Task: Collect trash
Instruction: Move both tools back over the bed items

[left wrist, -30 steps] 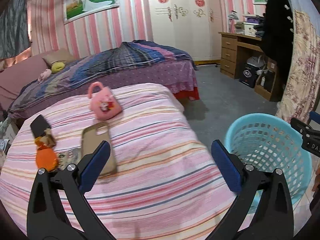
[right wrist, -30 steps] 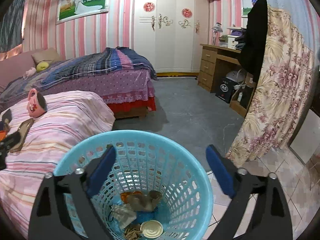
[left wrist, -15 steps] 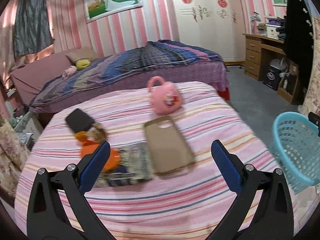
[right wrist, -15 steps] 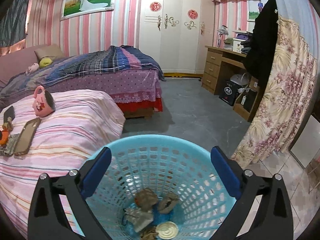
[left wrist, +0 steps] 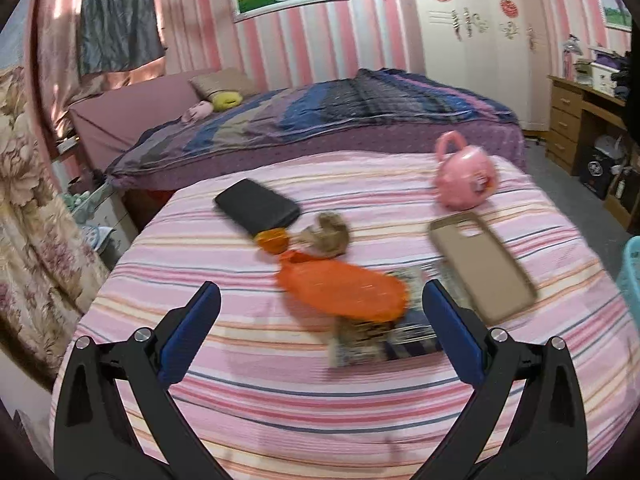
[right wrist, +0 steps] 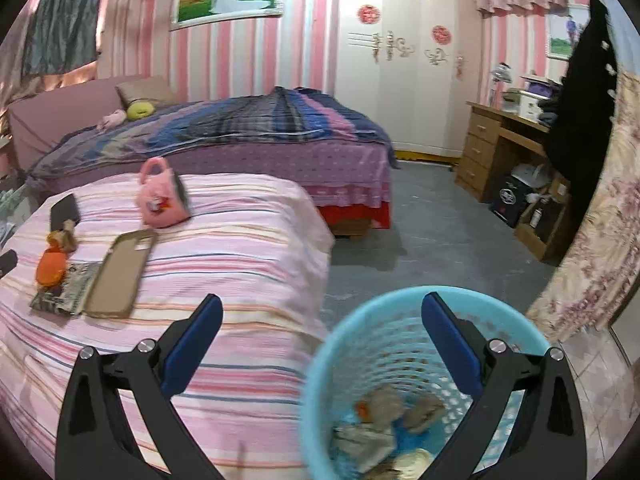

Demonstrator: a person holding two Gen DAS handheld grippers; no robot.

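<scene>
On the pink striped bed lie an orange plastic wrapper, a small orange piece and a crumpled brown scrap. My left gripper is open and empty, just short of the orange wrapper. The wrapper also shows in the right wrist view. My right gripper is open and empty, over the near left rim of the light blue trash basket, which holds crumpled paper and a round lid.
On the bed also lie a black wallet, a beige phone case, a patterned flat packet and a pink toy bag. A second bed lies behind. A wooden desk and a floral curtain are to the right.
My left gripper swung left from the basket over the bed toward the orange wrapper. My right gripper shifted left, so the basket now sits lower right in its view.
</scene>
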